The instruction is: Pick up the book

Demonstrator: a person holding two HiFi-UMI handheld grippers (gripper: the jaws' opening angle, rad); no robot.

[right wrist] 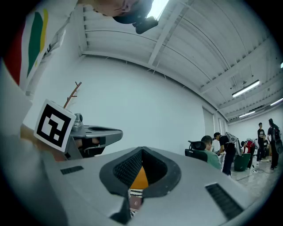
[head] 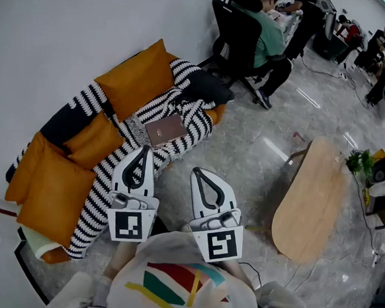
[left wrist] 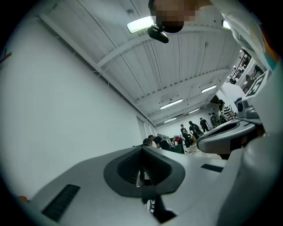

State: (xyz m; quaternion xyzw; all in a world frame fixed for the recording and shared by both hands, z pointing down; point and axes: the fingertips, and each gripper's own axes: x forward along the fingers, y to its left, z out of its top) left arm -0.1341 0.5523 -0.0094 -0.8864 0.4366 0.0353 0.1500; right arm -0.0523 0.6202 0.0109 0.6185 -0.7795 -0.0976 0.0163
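A brown book lies flat on a black-and-white striped blanket on a sofa with orange cushions. My left gripper is shut and empty, its tip just short of the book's near edge. To its right, my right gripper is also shut with nothing held, over the floor in front of the sofa. Through the gap in the right gripper of the right gripper view I see an orange cushion and a strip of the book. The left gripper view shows its shut jaws against the wall.
An oval wooden table stands on the glossy floor to the right. A person sits in a black office chair beyond the sofa's far end. Several more people and desks are at the back right. A small green plant stands by the table.
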